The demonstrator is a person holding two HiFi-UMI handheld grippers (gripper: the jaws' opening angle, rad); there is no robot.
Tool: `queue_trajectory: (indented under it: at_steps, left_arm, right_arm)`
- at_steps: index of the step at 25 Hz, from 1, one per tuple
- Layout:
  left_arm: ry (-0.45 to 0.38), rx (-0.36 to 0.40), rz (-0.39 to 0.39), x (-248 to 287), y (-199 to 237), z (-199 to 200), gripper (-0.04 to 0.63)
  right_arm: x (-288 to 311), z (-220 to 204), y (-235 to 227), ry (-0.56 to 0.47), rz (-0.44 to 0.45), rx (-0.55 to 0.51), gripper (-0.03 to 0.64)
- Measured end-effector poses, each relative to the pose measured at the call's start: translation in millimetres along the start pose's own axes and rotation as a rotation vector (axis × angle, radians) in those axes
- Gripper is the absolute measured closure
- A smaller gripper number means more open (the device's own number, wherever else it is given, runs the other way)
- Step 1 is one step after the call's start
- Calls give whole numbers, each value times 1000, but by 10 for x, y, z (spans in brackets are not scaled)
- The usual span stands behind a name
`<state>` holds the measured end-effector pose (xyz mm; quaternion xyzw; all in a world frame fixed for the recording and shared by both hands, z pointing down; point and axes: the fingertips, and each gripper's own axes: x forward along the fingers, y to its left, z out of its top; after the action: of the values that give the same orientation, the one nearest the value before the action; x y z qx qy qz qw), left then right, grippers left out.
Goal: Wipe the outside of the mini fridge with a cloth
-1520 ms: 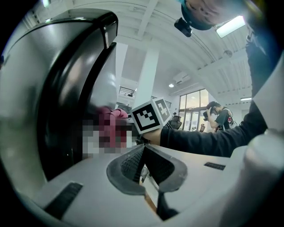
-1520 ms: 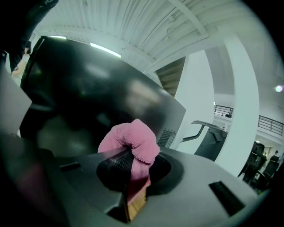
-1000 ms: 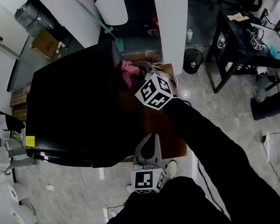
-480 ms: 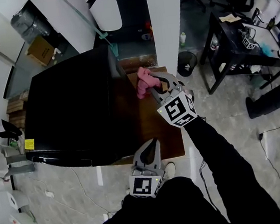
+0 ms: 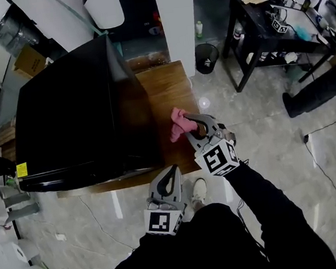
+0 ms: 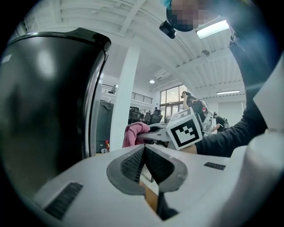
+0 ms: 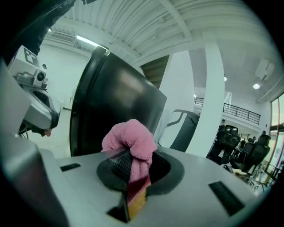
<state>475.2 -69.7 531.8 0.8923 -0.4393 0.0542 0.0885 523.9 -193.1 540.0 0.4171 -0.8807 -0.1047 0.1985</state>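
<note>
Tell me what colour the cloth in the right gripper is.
The cloth is pink, clearest in the right gripper view.

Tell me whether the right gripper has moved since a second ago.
Yes. The right gripper, shut on the pink cloth, has come along the mini fridge's right side, from its back corner toward its front, nearer the person.

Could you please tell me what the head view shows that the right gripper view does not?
Only the head view shows the wooden table that the mini fridge stands on, the black bin and the grey floor. Only the right gripper view shows, close up, the right gripper with its jaws clamped on the pink cloth, and the ceiling. Both show the black fridge and the cloth.
</note>
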Motion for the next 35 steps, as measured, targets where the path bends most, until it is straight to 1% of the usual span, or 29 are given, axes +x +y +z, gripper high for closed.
queue_trajectory:
  at_steps: [4,7,11,16,22,25,31,35]
  left_arm:
    - [43,-3,-35,-162,-14,-262,591]
    - [71,2,-52,-277,4,-385,591]
    - [90,2,-18,-357,111,-497,591]
    - [123,-30,24,-367,280,-666,591]
    - [141,-54,51,-320,347,-741,591]
    - [149,-51,65,-221,384,-747,591]
    - [169,-87,76,-74,453,-881,591]
    - [173,-109,77,84,475,-865,591]
  right_arm:
    - [-87,-332,445,31,4,35,568]
    - [-70,-495,781,50,29,54,568]
    - [95,-607,1142,73,100,62,568]
    - [366,-679,1454,101,183,45,568]
    - [553,-705,1527,107,236,64,568]
    - [683,-742,1452,110,245,62,568]
    - [925,-799,1358,108,262,61,568]
    - [1118,-851,1228,105,285,49,568]
